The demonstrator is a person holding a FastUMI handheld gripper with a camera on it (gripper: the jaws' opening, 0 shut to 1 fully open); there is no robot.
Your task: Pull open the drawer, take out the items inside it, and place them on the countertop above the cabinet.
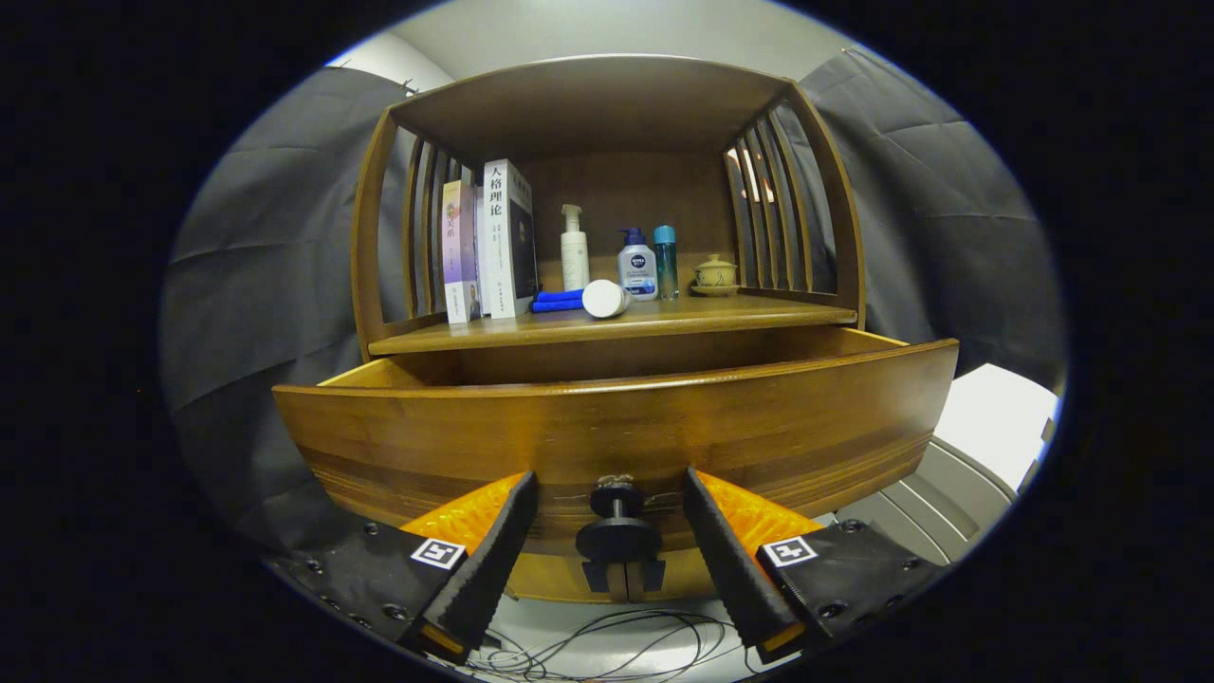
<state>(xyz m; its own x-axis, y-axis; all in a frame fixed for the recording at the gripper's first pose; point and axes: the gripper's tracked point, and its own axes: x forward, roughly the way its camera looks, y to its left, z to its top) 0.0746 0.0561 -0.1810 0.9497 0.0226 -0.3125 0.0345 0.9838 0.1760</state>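
Observation:
The wooden drawer (616,427) of the cabinet stands pulled out toward me; its high front panel hides the inside. A dark round knob (617,537) sticks out from the lower middle of the front. My gripper (609,476) is open, its two fingers standing left and right of the knob with a gap on each side, tips close to the drawer front. The countertop (759,315) lies just above and behind the drawer.
On the countertop stand books (491,242) at the left, a blue cloth (558,301), a white container lying on its side (604,298), a pump bottle (574,249), two more bottles and a lidded cup (715,275). Slatted sides and a roof enclose the shelf. Cables (607,645) lie below.

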